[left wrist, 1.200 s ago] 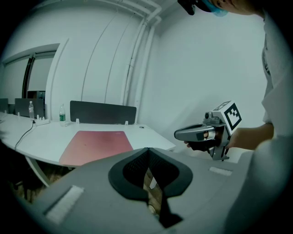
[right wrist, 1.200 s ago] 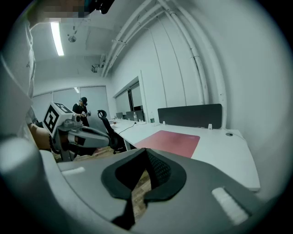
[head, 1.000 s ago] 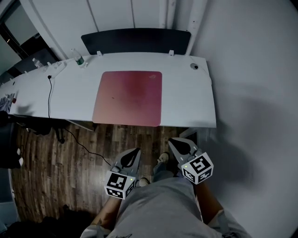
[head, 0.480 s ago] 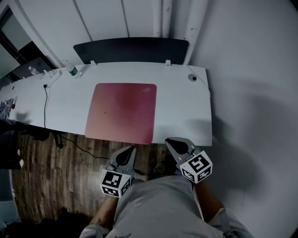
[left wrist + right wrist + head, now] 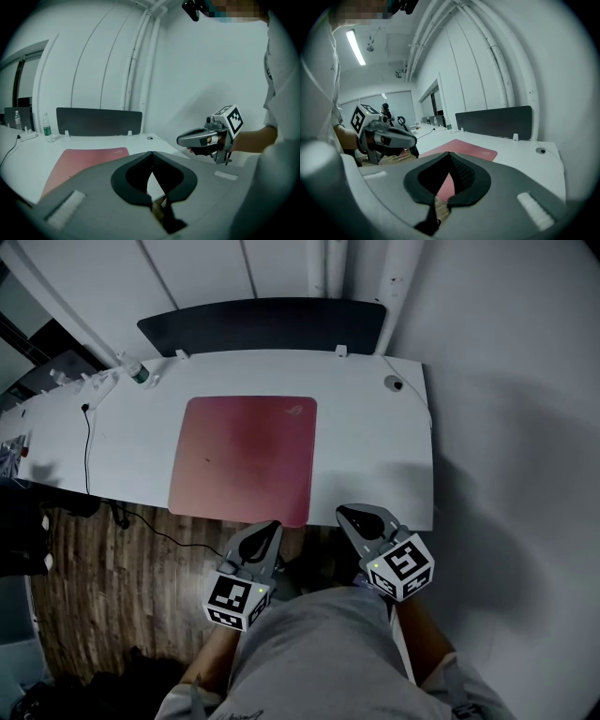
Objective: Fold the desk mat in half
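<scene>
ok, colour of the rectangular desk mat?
The rectangular desk mat is pinkish red, darker at centre; head view shows it best.

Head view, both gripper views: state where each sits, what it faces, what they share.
Head view: on the head, steeply down onto desk mat, desk; left claw, right claw, torso show.
Left gripper view: on left claw, facing desk mat; right claw shows.
Right gripper view: on right claw, facing desk mat; left claw shows.
Shared: desk mat.
</scene>
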Demonstrator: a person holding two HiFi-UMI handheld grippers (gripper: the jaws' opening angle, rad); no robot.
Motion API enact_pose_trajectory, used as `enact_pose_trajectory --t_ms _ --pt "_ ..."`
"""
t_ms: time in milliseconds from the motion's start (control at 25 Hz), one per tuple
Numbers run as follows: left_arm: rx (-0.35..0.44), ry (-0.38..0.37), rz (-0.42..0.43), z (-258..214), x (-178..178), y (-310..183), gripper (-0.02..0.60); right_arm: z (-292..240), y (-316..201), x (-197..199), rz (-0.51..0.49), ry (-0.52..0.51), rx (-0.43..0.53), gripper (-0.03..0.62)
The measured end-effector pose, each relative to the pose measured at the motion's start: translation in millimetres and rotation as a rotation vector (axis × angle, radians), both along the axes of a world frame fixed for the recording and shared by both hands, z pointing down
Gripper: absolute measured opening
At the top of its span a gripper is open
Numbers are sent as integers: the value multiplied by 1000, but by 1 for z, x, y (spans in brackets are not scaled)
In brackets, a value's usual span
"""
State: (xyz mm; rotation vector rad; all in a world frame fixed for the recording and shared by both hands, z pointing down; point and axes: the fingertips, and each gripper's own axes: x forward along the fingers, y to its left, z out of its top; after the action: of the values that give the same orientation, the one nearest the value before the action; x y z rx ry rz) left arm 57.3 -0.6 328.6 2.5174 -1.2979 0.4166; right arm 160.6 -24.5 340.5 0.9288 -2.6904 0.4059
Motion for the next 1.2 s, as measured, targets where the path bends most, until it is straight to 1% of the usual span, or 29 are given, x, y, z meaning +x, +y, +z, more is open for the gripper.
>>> enact_pose_trajectory --t_ms 320,440,560,720,960,1120,1200 --pt "-54 -9 95 21 -4 -13 20 16 -2 -9 43 7 -49 7" --pt "-71 -25 124 34 -6 -16 20 27 -4 -11 64 17 -66 6" --pt "-66 -46 157 48 -2 -18 20 38 -4 -11 83 18 -79 7" --pt "-99 -63 199 69 6 -11 20 54 4 -7 97 28 -120 7" --pt "-107 -156 249 110 12 -12 26 85 8 -7 108 27 -164 8" --pt "-131 -211 277 137 16 -14 35 99 7 -5 117 14 -190 7" --pt "-147 -253 291 153 16 -15 45 105 5 -4 120 16 -199 8"
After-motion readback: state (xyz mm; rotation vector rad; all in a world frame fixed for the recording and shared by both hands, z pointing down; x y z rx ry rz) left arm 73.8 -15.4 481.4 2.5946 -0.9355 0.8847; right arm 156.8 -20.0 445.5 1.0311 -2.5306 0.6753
